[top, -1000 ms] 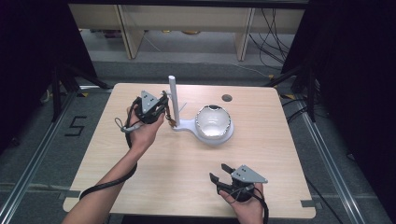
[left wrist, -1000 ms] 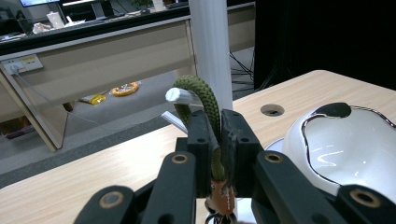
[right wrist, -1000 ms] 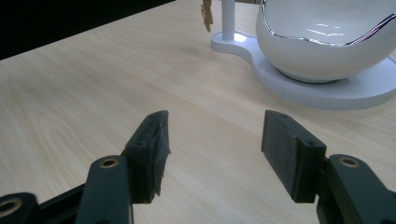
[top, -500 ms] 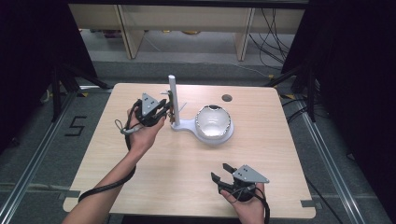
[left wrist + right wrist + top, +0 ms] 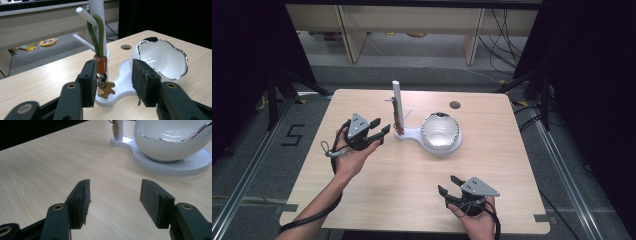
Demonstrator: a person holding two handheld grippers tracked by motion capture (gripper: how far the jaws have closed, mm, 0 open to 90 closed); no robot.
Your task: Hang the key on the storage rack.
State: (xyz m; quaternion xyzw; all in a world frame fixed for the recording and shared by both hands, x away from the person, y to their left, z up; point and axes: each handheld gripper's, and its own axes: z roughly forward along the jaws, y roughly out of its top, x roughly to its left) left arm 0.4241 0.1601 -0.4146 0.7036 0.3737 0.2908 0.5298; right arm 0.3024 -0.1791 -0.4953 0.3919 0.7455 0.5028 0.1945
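Observation:
A white stand [image 5: 396, 102] with side pegs rises from a white base that also carries a white, silver-rimmed bowl [image 5: 441, 131]. A keychain [image 5: 100, 62] with a green cord loop, an orange bead and brown charms hangs from a peg of the stand [image 5: 98, 10]. My left gripper [image 5: 379, 131] sits just left of the stand; its jaws have just been opening and now stand open, with the keychain just beyond the tips and untouched by the pads. In its own view the left gripper [image 5: 115, 75] faces the bowl [image 5: 162, 60]. My right gripper [image 5: 449, 186] rests open near the table's front edge, holding nothing.
The wooden table [image 5: 362, 200] has a small round hole [image 5: 455, 105] at the back right. In the right gripper view the right gripper [image 5: 115, 192] faces the bowl [image 5: 172, 142] and its base plate [image 5: 180, 167] across bare wood. Dark floor, rails and shelving surround the table.
The left gripper has drawn back from the stand toward the left and front, and its jaws have opened. The keychain stays hanging on the peg. The right gripper has not moved.

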